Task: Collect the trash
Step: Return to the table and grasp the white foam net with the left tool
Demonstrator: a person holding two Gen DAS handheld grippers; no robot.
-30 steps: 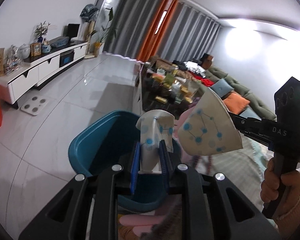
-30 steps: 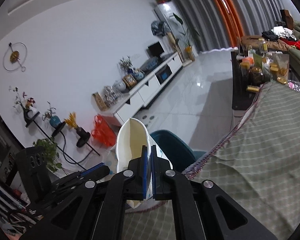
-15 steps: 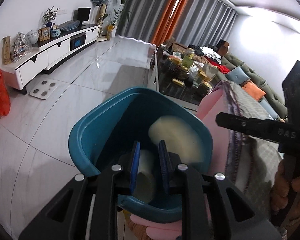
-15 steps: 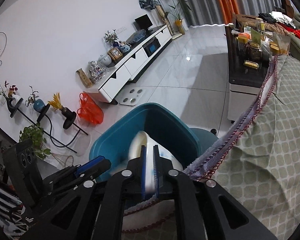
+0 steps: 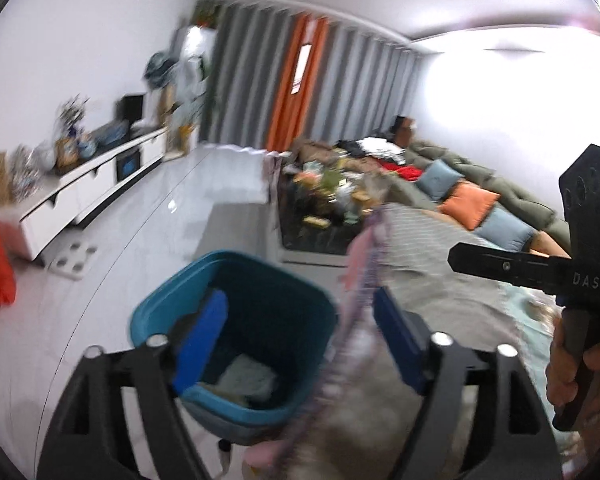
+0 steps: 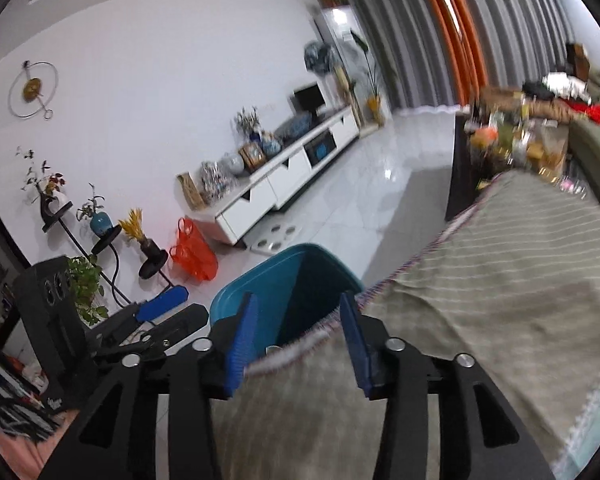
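A teal trash bin [image 5: 259, 292] stands on the floor beside the table's edge; it also shows in the right wrist view [image 6: 283, 280]. Pale crumpled paper trash [image 5: 245, 376] lies at its bottom. My left gripper [image 5: 300, 340] is open and empty above the bin's rim and the tablecloth fringe. My right gripper [image 6: 300, 340] is open and empty above the table edge, facing the bin. The right gripper also shows in the left wrist view [image 5: 540, 272], and the left gripper in the right wrist view [image 6: 155, 312].
A grey checked tablecloth [image 6: 500, 280] with a fringe [image 5: 360, 280] covers the table. A cluttered dark coffee table [image 5: 332, 200] and a sofa [image 5: 480, 200] are beyond. A white TV cabinet [image 6: 291, 176], an orange bag [image 6: 191, 256] and plant stands [image 6: 99, 232] line the wall.
Both grippers have opened and dropped their paper pieces into the bin. Both have lifted and tilted back from the bin.
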